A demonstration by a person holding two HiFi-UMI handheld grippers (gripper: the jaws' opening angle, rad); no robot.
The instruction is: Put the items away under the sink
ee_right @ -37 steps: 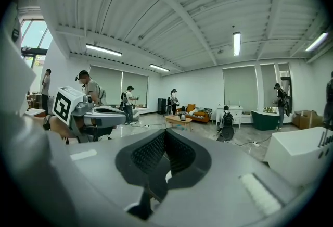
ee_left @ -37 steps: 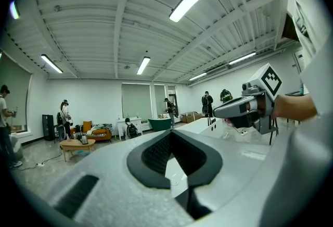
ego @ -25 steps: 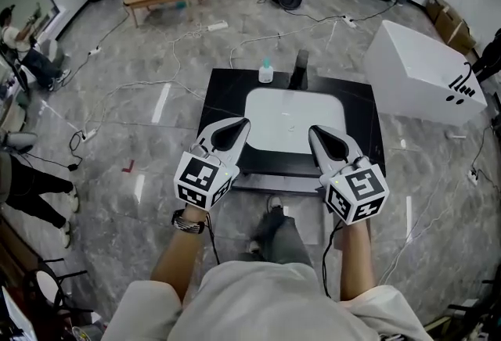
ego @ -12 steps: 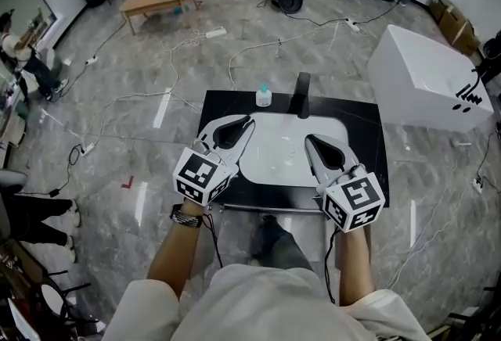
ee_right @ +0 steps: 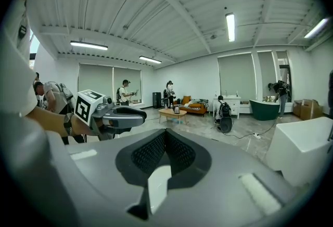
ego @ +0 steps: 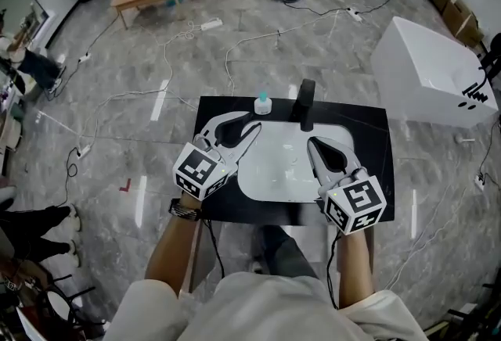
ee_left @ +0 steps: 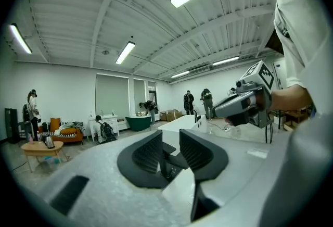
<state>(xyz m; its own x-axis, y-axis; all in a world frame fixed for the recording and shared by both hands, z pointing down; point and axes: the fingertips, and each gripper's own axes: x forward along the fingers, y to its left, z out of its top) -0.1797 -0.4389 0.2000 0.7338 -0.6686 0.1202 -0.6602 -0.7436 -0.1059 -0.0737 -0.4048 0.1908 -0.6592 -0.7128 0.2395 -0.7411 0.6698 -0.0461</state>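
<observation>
- Item: one small bottle (ego: 264,104), pale see-through body, teal cap. Label or contents too small to read.
- Bottle stands upright on the black table (ego: 376,144), long axis vertical, cap pointing up.
- Position: bottle sits just ahead of the left claw (ego: 252,131) tips and slightly to their right, not touching. It is well apart from the right claw (ego: 313,142), ahead of it and off to its left.
- Black faucet (ego: 305,101) stands just right of the bottle, ahead of the right claw's tips.
- White sink basin (ego: 286,179), a rounded rectangle, lies between the two claws; both claws hover over its edges, left over the left rim, right over the right rim.
- Left claw: jaws have just been opening; a narrow gap shows between the pads, nothing in it.
- Right claw: jaws pressed together, pads meeting, nothing held.
- Both claws point away from the person, toward the back edge of the table.
- No other loose item shows on the table from the head view.
</observation>
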